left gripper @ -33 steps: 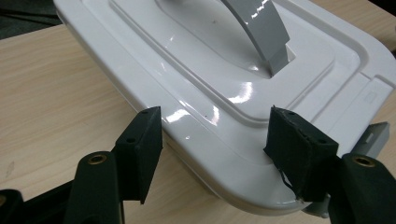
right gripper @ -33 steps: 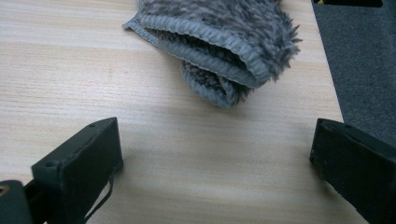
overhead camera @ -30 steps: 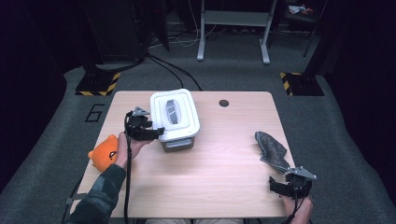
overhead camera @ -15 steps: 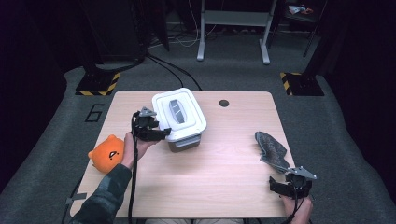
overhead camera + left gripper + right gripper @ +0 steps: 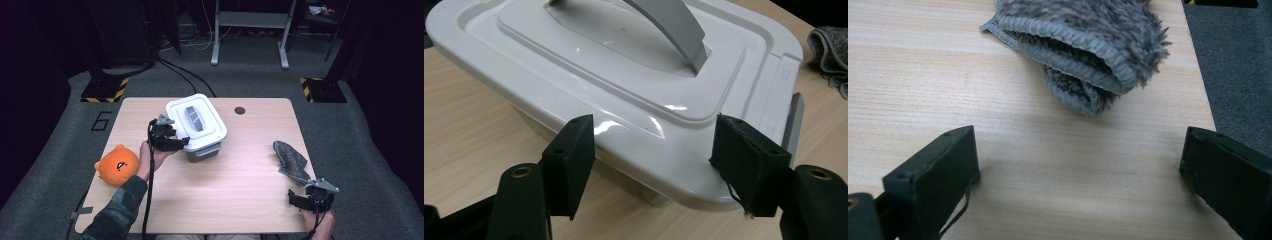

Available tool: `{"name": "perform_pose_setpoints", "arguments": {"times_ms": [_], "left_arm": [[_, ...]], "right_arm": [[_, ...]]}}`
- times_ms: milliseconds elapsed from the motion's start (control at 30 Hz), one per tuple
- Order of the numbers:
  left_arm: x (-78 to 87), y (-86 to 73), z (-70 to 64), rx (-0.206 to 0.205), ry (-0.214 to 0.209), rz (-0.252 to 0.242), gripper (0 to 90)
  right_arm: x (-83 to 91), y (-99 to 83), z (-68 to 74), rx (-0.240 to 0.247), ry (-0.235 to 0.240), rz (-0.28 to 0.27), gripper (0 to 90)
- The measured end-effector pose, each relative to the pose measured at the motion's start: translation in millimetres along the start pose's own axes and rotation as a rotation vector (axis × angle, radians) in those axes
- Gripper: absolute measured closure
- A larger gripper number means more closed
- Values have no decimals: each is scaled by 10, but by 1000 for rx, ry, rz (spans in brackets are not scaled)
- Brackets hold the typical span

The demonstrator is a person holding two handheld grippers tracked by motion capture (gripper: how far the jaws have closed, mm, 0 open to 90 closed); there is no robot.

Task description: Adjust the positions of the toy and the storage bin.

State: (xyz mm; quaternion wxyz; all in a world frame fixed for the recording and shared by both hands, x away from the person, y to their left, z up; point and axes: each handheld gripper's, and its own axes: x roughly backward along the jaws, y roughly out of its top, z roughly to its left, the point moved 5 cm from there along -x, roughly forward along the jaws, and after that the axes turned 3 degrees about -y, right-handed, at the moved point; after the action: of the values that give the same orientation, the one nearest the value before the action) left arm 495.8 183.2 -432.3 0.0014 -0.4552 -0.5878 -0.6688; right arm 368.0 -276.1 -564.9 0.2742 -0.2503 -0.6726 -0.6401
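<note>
Left gripper view: glossy white lid (image 5: 624,85), curved grey handle (image 5: 674,27), rounded corners.

White lidded box (image 5: 196,126), grey handle flat on lid, upright on table (image 5: 240,190) rear centre, slightly turned.

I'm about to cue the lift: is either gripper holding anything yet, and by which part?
Nothing is held. The left gripper has its jaws open around the near edge of the white lid, not clamped. The right gripper is open, short of the grey cloth.
</note>
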Motion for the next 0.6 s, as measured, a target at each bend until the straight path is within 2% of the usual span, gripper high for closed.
{"name": "perform_pose_setpoints", "arguments": {"times_ms": [33,133,200,367,467,600], "left_arm": [[4,2,6,-3,0,0,325],[15,16,41,25,9,-20,313],[17,22,85,36,27,-36,298],[-14,-1,130,52,22,-15,290],[-47,-15,104,42,6,-8,292],[-57,-8,57,17,21,1,283]], "right_arm": [[0,0,0,0,0,0,15],[0,0,0,0,0,0,15],[0,0,0,0,1,0,15],[1,0,2,-3,1,1,15],[1,0,2,-2,1,1,15],[1,0,3,-3,2,1,15]]}}
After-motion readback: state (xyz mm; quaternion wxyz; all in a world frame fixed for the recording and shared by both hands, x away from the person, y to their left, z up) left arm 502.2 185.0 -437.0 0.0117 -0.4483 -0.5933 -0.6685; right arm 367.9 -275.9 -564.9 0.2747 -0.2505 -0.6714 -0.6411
